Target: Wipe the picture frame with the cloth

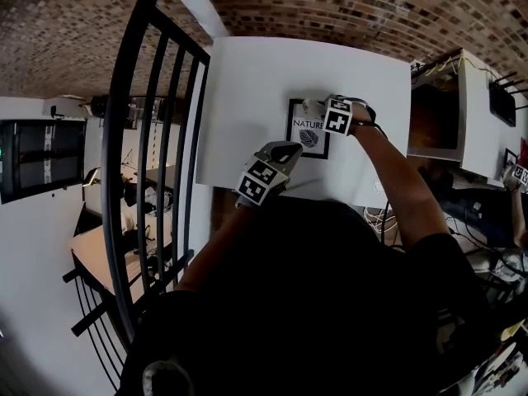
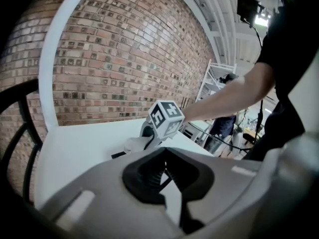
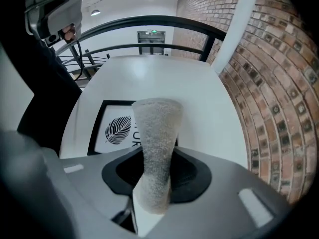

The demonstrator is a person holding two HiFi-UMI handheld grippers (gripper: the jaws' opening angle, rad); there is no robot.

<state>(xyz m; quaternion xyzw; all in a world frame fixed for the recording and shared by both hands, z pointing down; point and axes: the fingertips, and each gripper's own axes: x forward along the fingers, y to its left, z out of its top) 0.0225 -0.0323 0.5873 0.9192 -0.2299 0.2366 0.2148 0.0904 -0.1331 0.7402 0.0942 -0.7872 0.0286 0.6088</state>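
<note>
The left gripper (image 1: 285, 151), jaws together on nothing, hovers over open white tabletop (image 1: 247, 89), just short of the black-edged leaf-print picture frame (image 1: 307, 134). At the frame's far edge, the right gripper (image 1: 318, 110) pinches a grey fuzzy cloth (image 3: 154, 143). A red brick wall (image 1: 330, 7) stands beyond.

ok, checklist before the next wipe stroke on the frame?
1. Cloth gripped: ok. The right hand-held gripper is shut on the cloth.
2. Cloth over the picture frame: ok. Its tip overlaps the frame in the right gripper view.
3. Cloth touching the frame's face: cannot tell.
4. Frame lying flat on the white table: ok.
5. Frame steadied: not ok. The left hand-held gripper is shut, empty and off the frame.
</note>
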